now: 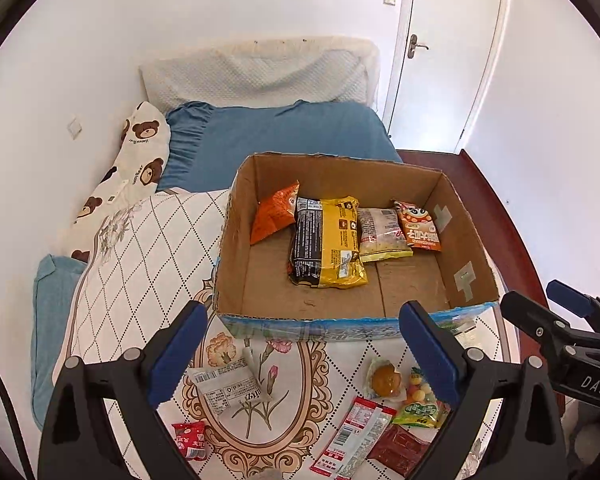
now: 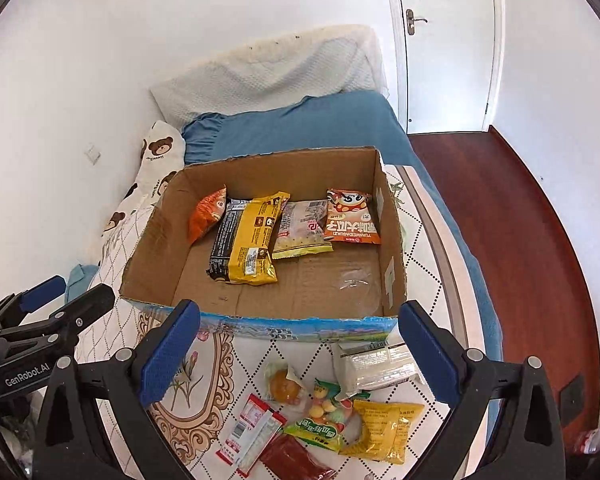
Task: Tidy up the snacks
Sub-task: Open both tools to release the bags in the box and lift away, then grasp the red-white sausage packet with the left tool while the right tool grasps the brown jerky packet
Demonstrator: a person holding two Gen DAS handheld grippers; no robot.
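An open cardboard box (image 1: 236,248) (image 2: 152,248) sits on the bed. Inside lie an orange bag (image 1: 274,216) (image 2: 205,216), a yellow-black pack (image 1: 326,244) (image 2: 248,240), a pale pack (image 1: 382,234) (image 2: 302,228) and an orange cartoon pack (image 1: 418,226) (image 2: 352,218). Loose snacks lie in front of the box: a white pack (image 1: 226,390), a small red pack (image 1: 190,440), a round pastry (image 1: 384,378) (image 2: 284,388), a green candy bag (image 1: 420,404) (image 2: 320,420), a yellow pack (image 2: 384,428) and a white box pack (image 2: 376,364). My left gripper (image 1: 304,360) and right gripper (image 2: 300,360) are open and empty above them.
The bed has a patterned quilt (image 1: 140,264), a blue pillow (image 1: 284,136) and a bear-print pillow (image 1: 136,152). A white wall runs along the left. A red wood floor (image 2: 520,220) and a white door (image 2: 448,40) lie to the right.
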